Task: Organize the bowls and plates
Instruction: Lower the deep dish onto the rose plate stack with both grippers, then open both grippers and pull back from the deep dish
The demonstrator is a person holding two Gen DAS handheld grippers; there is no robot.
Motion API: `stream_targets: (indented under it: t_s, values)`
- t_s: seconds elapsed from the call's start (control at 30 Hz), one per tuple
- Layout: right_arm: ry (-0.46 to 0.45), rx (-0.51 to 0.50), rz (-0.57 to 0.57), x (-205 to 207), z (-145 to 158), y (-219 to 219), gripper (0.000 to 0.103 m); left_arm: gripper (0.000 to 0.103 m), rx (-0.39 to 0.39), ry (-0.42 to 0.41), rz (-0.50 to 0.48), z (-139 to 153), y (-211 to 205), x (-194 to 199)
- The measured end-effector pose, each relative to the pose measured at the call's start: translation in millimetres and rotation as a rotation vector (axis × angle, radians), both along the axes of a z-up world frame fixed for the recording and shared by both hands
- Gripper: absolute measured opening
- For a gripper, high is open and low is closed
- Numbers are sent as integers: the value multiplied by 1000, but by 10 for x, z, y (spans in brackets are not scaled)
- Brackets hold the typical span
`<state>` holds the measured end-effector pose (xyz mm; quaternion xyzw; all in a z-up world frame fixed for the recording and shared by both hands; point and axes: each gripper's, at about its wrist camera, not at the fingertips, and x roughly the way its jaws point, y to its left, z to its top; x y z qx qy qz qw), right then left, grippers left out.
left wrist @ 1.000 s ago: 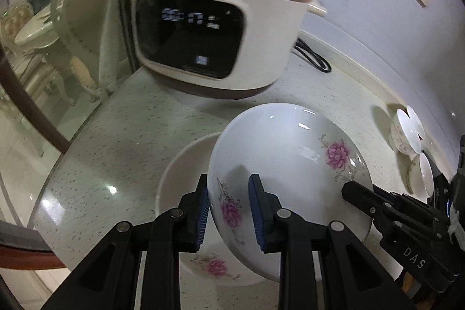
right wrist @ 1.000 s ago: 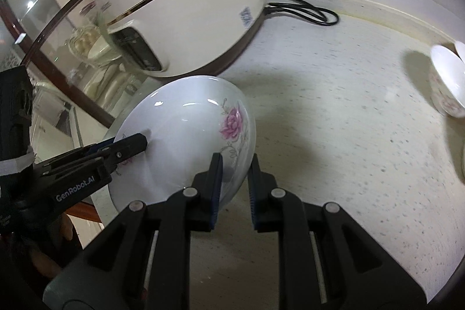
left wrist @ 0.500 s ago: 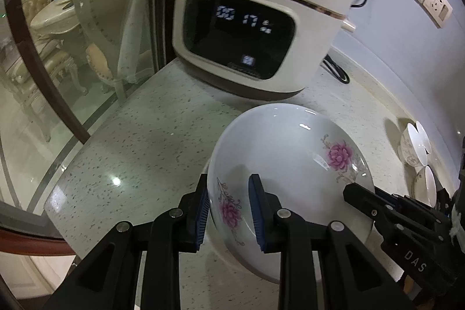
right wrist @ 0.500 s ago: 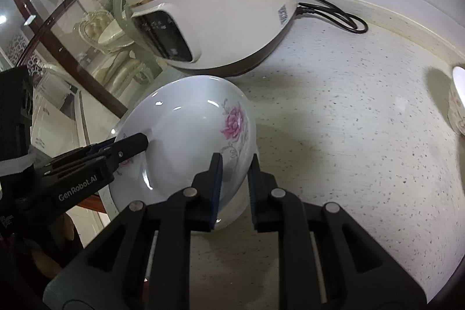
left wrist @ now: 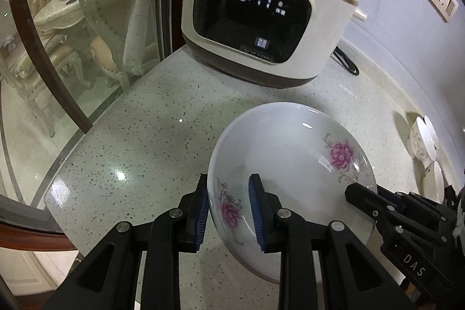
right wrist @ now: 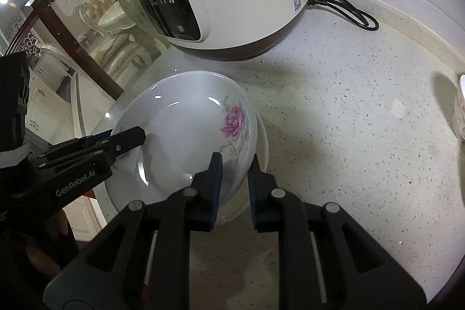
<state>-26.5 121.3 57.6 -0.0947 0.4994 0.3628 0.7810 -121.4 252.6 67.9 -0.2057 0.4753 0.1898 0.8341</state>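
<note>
A white bowl with pink flowers (left wrist: pixel 290 153) is held tilted between both grippers over the speckled counter. My left gripper (left wrist: pixel 228 185) is shut on its near-left rim, one blue pad inside and one outside. My right gripper (right wrist: pixel 236 161) is shut on the opposite rim, and it shows in the left wrist view as a black arm (left wrist: pixel 360 193). In the right wrist view the bowl (right wrist: pixel 180 135) lies over a second white bowl (right wrist: pixel 263 135), of which only a strip of rim shows. Whether the two bowls touch I cannot tell.
A cream rice cooker (left wrist: pixel 261 5) with a lit display stands at the back, its cord (right wrist: pixel 348 10) trailing along the wall. Small floral bowls (left wrist: pixel 424 141) lean at the right. A curved glass partition (left wrist: pixel 87 48) bounds the counter's left edge close to the bowls.
Both grippers carried the flowered bowl sideways until it covered the second bowl, which showed beside it in the left wrist view a second ago. Neither grip has changed.
</note>
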Motion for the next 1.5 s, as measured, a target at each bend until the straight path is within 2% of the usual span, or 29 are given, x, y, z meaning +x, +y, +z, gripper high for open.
stream_targets:
  t_s: [0.13,0.2,0.37,0.57,0.63,0.7,0.73,0.77,0.83,0.97,1.17,1.5]
  values:
    - [-7,-41,15,-20,-68,32,22,28,27,28,-6,-72,-40,0]
    - [-42,-75,24,-40,-60,71,22,28,30,22,-10,-66,-46,-1]
    - [-38,-84,28,-36,-62,76,26,31,57,12,-40,-26,-104,0]
    - [-46,-102,55,-79,-55,94,33,32,31,8,2,-14,-38,-55]
    - [-46,-121,49,-81,-56,92,49,37,17,-9,27,18,7,-95]
    - [-82,-95,41,-106,36,68,60,53,12,-31,42,60,24,-130]
    - [-103,-81,39,-126,92,55,65,57,13,-44,49,85,26,-151]
    - [-121,-71,38,-140,135,47,67,63,15,-58,54,112,24,-170]
    - [-166,-44,35,-174,236,14,72,64,14,-74,55,147,5,-183]
    - [-151,-24,-1,-143,236,-114,73,68,21,-75,23,180,-98,-136]
    - [-84,-8,-136,8,143,-536,73,71,17,-81,-34,202,-275,-5]
    - [-17,17,-331,128,41,-1315,74,74,-13,-44,-253,123,-942,400]
